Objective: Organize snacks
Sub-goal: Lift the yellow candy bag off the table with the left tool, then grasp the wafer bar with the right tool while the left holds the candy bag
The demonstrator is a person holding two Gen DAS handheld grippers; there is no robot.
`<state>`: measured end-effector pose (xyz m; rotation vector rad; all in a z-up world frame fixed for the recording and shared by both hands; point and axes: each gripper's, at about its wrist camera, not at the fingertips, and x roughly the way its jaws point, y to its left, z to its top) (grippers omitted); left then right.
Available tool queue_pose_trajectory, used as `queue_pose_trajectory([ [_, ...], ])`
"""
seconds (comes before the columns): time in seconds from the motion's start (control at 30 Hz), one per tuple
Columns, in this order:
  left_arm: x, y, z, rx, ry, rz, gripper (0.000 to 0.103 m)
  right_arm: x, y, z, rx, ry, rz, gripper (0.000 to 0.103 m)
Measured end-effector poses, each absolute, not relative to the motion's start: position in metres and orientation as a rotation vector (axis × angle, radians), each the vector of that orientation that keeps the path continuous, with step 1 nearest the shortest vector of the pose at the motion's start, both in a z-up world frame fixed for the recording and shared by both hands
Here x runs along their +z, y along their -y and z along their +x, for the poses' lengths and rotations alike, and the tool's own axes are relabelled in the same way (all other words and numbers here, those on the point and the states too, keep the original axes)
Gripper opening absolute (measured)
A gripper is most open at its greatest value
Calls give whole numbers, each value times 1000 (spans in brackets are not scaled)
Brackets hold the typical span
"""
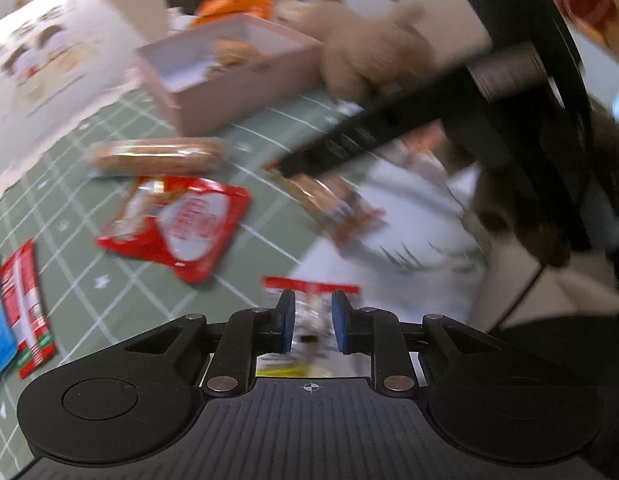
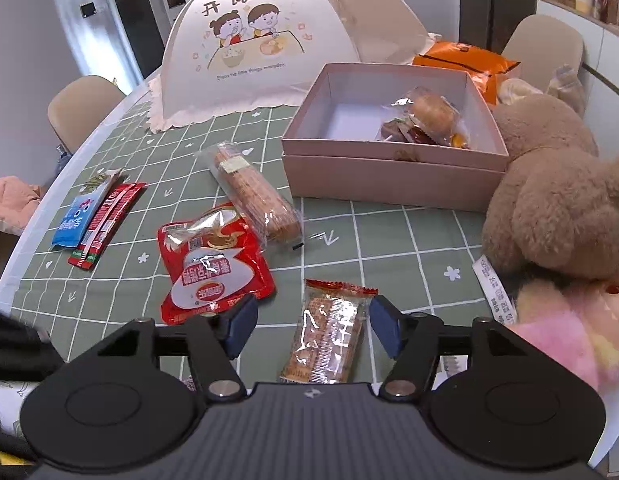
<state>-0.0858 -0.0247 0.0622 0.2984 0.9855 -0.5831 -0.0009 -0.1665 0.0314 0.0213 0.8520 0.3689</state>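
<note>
Right wrist view: the right gripper point(image 2: 313, 330) is spread wide around a clear biscuit packet point(image 2: 327, 332) lying on the green checked tablecloth point(image 2: 409, 240), short of the pink box point(image 2: 389, 176). The left gripper point(image 1: 312, 322), in a blurred view, seems to pinch a red-edged clear snack packet point(image 1: 311, 300).

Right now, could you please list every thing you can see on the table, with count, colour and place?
pink box: 1, pink, open, far right, some wrapped snacks inside
food cover: 1, white, cartoon print, far left
orange bag: 1, orange, behind the box
biscuit roll: 1, clear wrapper, centre
red pouch: 1, red, near centre
blue packet: 1, blue, left edge
red sticks: red, beside the blue packet
cracker pack: 1, clear with red ends, between the open right gripper's fingers
plush toy: 1, brown, right
tablecloth: 1, green, checked
left gripper: shut on a small packet, blurred
right gripper: open
</note>
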Motion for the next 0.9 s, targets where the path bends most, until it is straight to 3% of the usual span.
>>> queue_pose_trajectory([
  [0.23, 36, 44, -100, -566, -959, 533, 30, 25, 185, -6, 311, -897, 52, 63],
  [0.53, 36, 15, -66, -455, -997, 426, 32, 19, 194, -11, 286, -925, 61, 65],
  [0.57, 35, 18, -67, -475, -1002, 437, 34, 19, 193, -11, 287, -925, 59, 65],
  [0.63, 33, 26, -68, -514, -1003, 475, 51, 19, 192, -10, 289, -926, 63, 65],
  [0.7, 32, 31, -69, -549, -1016, 456, 56, 21, 191, -9, 294, -925, 67, 65],
  [0.9, 50, 20, -53, -551, -975, 363, 52, 21, 191, -11, 296, -922, 64, 66],
])
